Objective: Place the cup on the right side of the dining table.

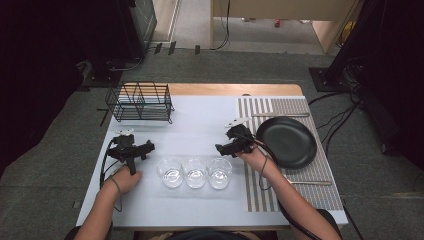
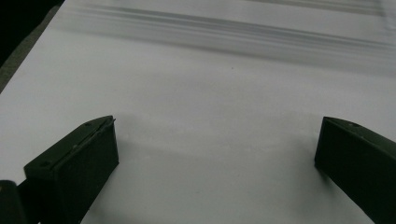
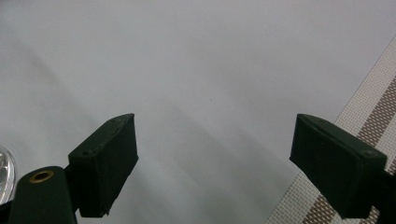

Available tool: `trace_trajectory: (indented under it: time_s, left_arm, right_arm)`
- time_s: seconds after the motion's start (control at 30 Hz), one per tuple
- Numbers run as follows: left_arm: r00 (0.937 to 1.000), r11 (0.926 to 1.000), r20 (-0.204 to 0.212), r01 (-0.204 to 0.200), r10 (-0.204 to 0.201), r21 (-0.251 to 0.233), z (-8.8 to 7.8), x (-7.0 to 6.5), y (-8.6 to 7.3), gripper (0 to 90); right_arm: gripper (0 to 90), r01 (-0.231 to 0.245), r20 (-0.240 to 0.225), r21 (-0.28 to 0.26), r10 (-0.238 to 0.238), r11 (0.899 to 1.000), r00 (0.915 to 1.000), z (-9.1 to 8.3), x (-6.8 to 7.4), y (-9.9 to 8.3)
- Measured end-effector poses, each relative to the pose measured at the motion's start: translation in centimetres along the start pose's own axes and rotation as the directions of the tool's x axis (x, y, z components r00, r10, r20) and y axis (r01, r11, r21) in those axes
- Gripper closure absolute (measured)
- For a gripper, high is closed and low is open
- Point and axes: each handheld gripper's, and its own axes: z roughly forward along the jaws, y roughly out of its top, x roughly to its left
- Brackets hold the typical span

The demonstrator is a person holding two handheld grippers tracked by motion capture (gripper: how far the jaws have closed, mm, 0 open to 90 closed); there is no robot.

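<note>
Here the left gripper [image 1: 131,148] and the right gripper [image 1: 235,140] sit over the white table [image 1: 200,125], jaws spread wide apart, holding nothing, near three glasses [image 1: 195,173]

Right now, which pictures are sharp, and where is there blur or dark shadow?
High view: sharp on the table, black at both sides. Left gripper view: the rack is smeared into streaks; the left gripper is sharp. Right gripper view: the placemat weave is clear, soft shadow between the right gripper jaws.
</note>
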Motion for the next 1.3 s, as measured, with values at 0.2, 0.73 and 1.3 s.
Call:
trace_trajectory:
  time_s: [0.2, 0.73, 1.3]
  left_arm:
    - [1.0, 1.0, 0.001, 0.0, 0.0, 0.0, 0.0, 0.0, 0.0, 0.0]
    - [1.0, 1.0, 0.001, 0.001, -0.001, 0.0, 0.0, 0.0, 0.0, 0.0]
    - [1.0, 1.0, 0.001, 0.0, 0.0, 0.001, 0.0, 0.0, 0.0, 0.0]
  right_arm:
    - [15.6, 0.01, -0.001, -0.01, -0.011, 1.0, 0.9999, -0.5, 0.2, 0.1]
    - [16.3, 0.036, -0.005, -0.031, -0.036, 0.999, 0.9994, -1.3, 1.0, 0.2]
    - [17.6, 0.063, -0.02, -0.063, -0.065, 0.996, 0.9977, -2.5, 1.7, 0.5]
